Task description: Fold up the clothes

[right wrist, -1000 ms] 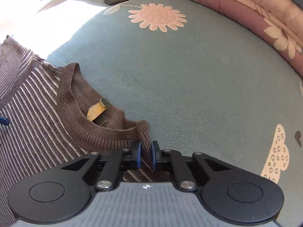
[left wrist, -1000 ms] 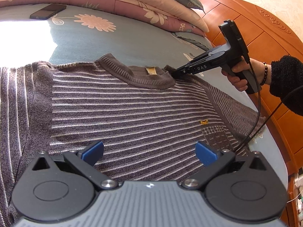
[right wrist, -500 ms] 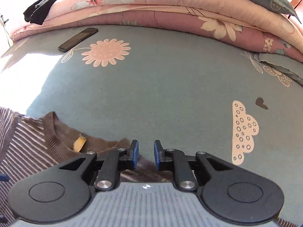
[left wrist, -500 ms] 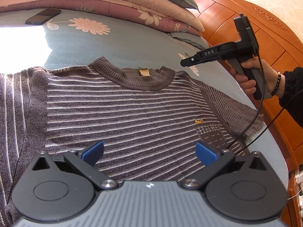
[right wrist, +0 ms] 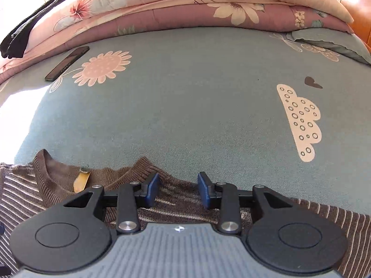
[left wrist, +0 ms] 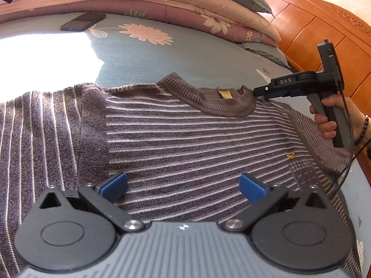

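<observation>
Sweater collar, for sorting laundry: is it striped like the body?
No, the collar is plain ribbed brown; clearest in the left wrist view.

My right gripper (right wrist: 178, 188) hangs parted over the sweater (right wrist: 176, 199), just right of its collar (right wrist: 116, 180); a phone (right wrist: 67, 63) lies far beyond the collar.

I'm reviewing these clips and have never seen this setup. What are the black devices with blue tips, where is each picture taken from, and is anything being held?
They are handheld grippers, one per hand, each with a fisheye camera looking along its two blue-padded fingers. One picture looks from the left gripper, open above a striped sweater spread flat on a blue bedsheet; there the right gripper, held by a hand, reaches the collar. The other looks from the right gripper, open over the sweater's shoulder by the collar. Neither holds anything. A phone lies near folded quilts.
</observation>
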### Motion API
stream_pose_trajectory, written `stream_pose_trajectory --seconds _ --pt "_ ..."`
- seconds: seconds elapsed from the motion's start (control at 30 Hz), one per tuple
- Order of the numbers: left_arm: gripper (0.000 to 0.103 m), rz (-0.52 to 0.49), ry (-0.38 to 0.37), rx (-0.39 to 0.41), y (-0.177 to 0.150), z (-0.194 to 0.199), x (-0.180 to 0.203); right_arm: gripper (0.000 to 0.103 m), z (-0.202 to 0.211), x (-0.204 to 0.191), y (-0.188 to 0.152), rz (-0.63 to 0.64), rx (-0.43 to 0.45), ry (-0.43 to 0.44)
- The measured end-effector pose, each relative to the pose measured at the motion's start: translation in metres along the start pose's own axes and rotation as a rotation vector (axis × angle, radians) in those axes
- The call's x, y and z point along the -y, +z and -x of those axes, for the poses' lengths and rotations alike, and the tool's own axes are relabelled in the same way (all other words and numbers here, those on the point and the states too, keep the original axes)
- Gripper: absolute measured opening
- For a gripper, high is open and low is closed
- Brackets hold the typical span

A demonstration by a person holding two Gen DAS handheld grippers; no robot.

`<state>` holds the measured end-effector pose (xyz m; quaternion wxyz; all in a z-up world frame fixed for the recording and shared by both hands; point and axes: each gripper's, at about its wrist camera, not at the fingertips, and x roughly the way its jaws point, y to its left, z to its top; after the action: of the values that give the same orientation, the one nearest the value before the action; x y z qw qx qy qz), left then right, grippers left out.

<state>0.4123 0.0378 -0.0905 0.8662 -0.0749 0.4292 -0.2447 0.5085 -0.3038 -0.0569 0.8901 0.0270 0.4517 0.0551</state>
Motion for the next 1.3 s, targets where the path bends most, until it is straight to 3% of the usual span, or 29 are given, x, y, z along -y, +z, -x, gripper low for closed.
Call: stream_pose_trajectory --seconds 0.07,0.17,0.23,0.4,0.6,0.7,0.8,0.93,1.03,1.13,1.3 --pt "0.102 0.004 0.009 0.017 0.005 0.006 0.000 0.047 0.003 0.001 0.004 -0.009 0.016 -0.013" --pt "0.102 -0.023 -0.005 0.038 0.008 0.026 0.014 0.068 0.034 -0.001 -0.002 -0.007 0.044 -0.012" --pt "0.102 -0.053 -0.017 0.030 0.007 0.040 0.027 0.074 0.062 -0.003 -0.013 -0.006 0.043 -0.012" --pt "0.102 -0.085 -0.058 -0.089 -0.022 0.072 0.060 0.087 0.115 -0.011 -0.061 -0.057 -0.076 0.000" --pt "0.102 0.030 -0.135 -0.288 -0.085 0.082 0.078 0.092 0.137 -0.026 -0.153 -0.274 -0.226 0.127" --pt "0.102 0.039 -0.100 -0.321 -0.107 0.076 0.079 0.092 0.134 -0.035 -0.201 -0.367 -0.231 0.179" --pt "0.102 0.056 -0.017 -0.336 -0.116 0.079 0.072 0.093 0.130 -0.039 -0.233 -0.401 -0.227 0.111" --pt "0.102 0.026 0.058 -0.372 -0.124 0.093 0.066 0.095 0.145 -0.043 -0.247 -0.389 -0.246 0.061" --pt "0.102 -0.018 0.084 -0.384 -0.122 0.105 0.078 0.095 0.153 -0.044 -0.248 -0.392 -0.325 0.027" --pt "0.102 -0.033 0.077 -0.375 -0.117 0.114 0.091 0.099 0.160 -0.049 -0.242 -0.379 -0.334 0.003" --pt "0.102 -0.005 0.107 -0.394 -0.119 0.086 0.105 0.103 0.147 -0.057 -0.244 -0.351 -0.370 -0.035"
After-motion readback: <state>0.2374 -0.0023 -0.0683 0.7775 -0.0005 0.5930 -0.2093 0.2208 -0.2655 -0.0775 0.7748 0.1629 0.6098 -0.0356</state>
